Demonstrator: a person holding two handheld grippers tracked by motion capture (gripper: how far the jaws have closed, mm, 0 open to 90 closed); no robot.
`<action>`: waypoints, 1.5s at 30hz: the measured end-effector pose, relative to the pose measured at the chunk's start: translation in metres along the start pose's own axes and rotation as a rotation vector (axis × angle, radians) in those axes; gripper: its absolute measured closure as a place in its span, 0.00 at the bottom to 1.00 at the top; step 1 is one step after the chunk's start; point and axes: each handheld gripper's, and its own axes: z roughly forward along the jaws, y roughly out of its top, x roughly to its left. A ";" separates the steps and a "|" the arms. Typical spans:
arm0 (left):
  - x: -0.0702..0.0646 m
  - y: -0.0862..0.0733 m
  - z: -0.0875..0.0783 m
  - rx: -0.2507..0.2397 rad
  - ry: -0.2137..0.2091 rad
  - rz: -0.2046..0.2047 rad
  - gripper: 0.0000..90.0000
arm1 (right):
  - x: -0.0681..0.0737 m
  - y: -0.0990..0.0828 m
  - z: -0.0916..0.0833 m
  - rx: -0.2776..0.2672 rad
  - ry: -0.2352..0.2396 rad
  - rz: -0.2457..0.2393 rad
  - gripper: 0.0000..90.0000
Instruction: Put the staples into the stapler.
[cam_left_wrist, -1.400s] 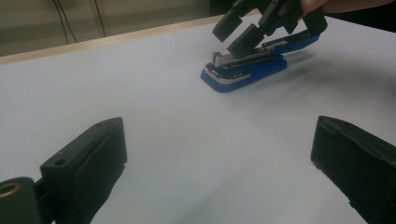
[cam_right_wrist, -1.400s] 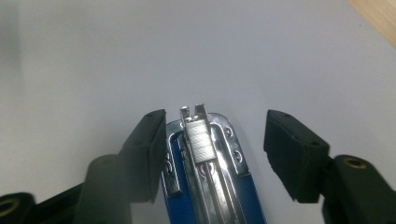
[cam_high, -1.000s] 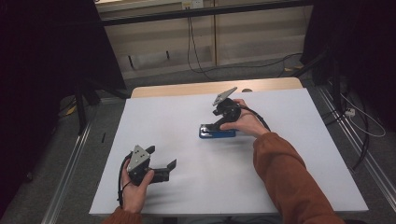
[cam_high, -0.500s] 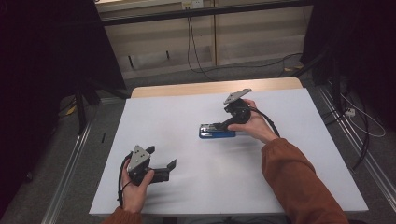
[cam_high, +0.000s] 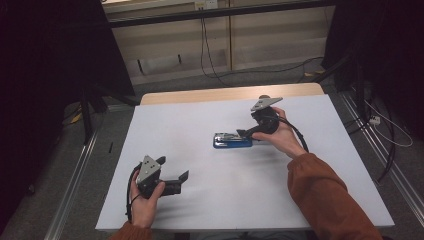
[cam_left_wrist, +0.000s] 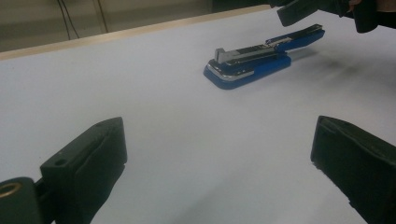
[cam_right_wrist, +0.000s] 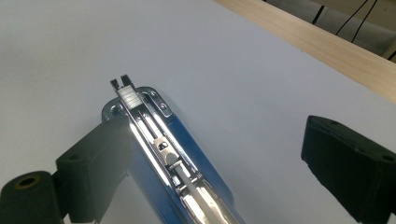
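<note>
A blue stapler (cam_high: 231, 140) lies flat near the middle of the white table (cam_high: 200, 210), its metal staple channel facing up. My right gripper (cam_high: 245, 133) is at the stapler's right end and points left along it. Its jaws have just been opening and now stand wide. In the right gripper view the stapler (cam_right_wrist: 159, 140) runs between the jaws of my right gripper (cam_right_wrist: 217, 133), close beside the left one, and the pads do not press on it. My left gripper (cam_high: 172, 170) rests open at the table's front left. In the left gripper view the stapler (cam_left_wrist: 252, 63) lies well beyond my left gripper (cam_left_wrist: 219, 158).
A wooden strip (cam_high: 230, 93) runs along the table's far edge. Cables (cam_high: 210, 60) lie on the floor behind it. Metal rails (cam_high: 75, 170) flank the table on both sides. The right sleeve (cam_high: 325, 200) covers the table's front right.
My right hand has drawn back to the right along the stapler, and its jaws have spread. The stapler and my left gripper have stayed in place.
</note>
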 end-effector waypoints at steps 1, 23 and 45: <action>0.000 0.000 0.000 -0.001 0.001 -0.001 0.04 | 0.000 -0.001 -0.001 -0.005 -0.003 0.004 0.09; 0.000 0.000 0.000 0.002 0.011 -0.004 0.04 | -0.002 -0.025 -0.037 -0.061 -0.088 0.050 0.08; 0.003 -0.002 0.001 0.003 0.015 -0.025 0.04 | -0.004 -0.062 -0.078 -0.124 -0.177 0.103 0.07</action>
